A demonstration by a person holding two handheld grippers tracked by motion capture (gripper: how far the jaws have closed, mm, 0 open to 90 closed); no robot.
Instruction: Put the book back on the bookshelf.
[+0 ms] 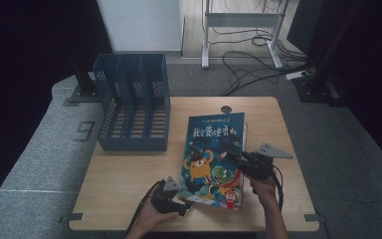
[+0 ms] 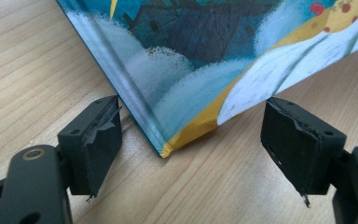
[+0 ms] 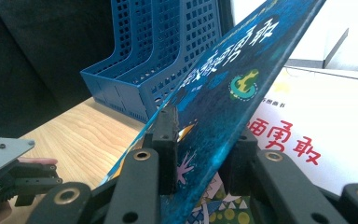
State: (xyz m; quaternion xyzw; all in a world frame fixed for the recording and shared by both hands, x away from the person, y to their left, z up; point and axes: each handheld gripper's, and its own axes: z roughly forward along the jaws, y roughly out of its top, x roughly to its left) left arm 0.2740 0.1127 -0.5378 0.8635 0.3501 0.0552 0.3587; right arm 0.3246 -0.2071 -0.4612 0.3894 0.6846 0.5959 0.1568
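Book cover being lifted open on the desk (image 1: pixel 129 189). The front cover of the picture book (image 1: pixel 214 159) is being held by the right gripper (image 1: pixel 230 151); in the right gripper view its fingers (image 3: pixel 167 140) are seen clamped on the cover's free edge, so that the cover is being raised at a slant above the white title page (image 3: pixel 335 126). The book is lying at the centre-right of the desk, at about 4 o'clock from the blue file rack (image 1: pixel 132 102) and well apart from it. The left gripper (image 1: pixel 183 208) is being held at the book's near-left corner, at about 7 o'clock from the book's middle; its fingers (image 2: pixel 98 140) are standing apart, one on each side of the corner (image 2: pixel 168 149), with no pad pressing on it.

For the step to be done well, the cover should be kept pinched near its edge and swung about the spine, not pulled sideways, while the corner is being steadied by the left gripper so that the book is not dragged across the wood.

The cover is being shown as glossy dark blue, with white lettering, an orange creature, a green creature and pale snow along its lower edge.
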